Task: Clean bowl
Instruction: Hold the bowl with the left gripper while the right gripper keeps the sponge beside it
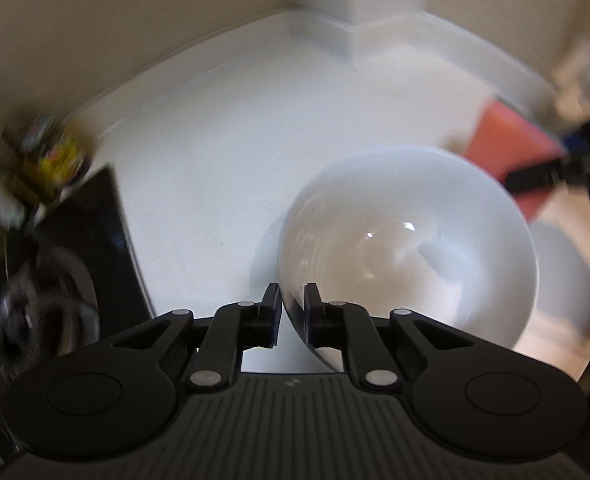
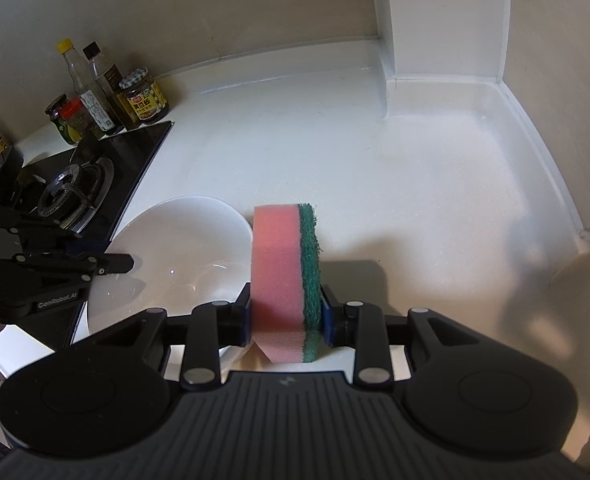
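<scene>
**Bowl pinned at its rim, sponge poised just beside it**

Bowl [image 1: 411,248], glossy white ceramic, sits on the white counter [image 2: 375,152] beside the black hob [image 2: 87,176]. The left gripper [image 1: 293,300] straddles its near rim, fingers pinching the thin wall. The right gripper [image 2: 287,316] clamps a soft pink sponge [image 2: 277,272], green scouring face turned away from the bowl, just right of it.

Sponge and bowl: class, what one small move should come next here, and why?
Probably swing the sponge left and down into the bowl. The right gripper has its jaws clamped on the sponge just beside the bowl's rim, not yet inside, while the left gripper has the rim between its jaws to steady it.
</scene>
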The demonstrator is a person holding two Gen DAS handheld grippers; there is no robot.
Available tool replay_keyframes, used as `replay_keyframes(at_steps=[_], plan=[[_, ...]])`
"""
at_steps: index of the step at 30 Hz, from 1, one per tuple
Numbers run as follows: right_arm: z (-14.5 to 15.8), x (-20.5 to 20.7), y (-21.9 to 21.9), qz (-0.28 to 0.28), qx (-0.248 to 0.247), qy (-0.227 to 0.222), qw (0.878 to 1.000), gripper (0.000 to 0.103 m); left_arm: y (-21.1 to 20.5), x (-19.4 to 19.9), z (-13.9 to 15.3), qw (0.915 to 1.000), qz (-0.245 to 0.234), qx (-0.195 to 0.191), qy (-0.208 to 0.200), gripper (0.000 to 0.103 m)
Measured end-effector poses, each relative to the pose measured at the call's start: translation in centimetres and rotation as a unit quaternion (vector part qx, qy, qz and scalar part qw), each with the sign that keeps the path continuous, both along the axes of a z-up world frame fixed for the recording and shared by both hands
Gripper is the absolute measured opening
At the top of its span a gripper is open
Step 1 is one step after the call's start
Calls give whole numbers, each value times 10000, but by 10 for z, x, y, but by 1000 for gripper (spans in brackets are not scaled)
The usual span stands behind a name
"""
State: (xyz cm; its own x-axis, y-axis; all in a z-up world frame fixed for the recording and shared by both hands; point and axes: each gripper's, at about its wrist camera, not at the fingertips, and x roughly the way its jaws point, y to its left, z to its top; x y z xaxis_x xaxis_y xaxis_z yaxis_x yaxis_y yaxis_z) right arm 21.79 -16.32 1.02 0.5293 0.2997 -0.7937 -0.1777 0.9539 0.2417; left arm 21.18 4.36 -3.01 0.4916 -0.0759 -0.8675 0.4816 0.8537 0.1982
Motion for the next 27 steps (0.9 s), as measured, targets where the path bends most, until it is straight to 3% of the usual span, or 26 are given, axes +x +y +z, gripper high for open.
replay_keyframes(at_steps=[4, 8, 12, 17, 27], plan=[[1, 8, -3, 51, -21, 46, 10000, 27, -4, 9, -1, 9943, -1032, 254, 88, 17], [1, 15, -6, 19, -40, 47, 10000, 27, -5, 15, -2, 9883, -1494, 286, 151, 18], [0, 14, -7, -9, 12, 46, 10000, 27, 4, 19, -2, 9981, -553, -105, 258, 18], [-1, 5, 0, -4, -22, 12, 10000, 27, 9, 5, -8, 9977, 539, -325, 236, 18], [1, -2, 8, -83, -142, 1, 9999, 27, -12, -2, -15, 9955, 949, -1, -63, 16]])
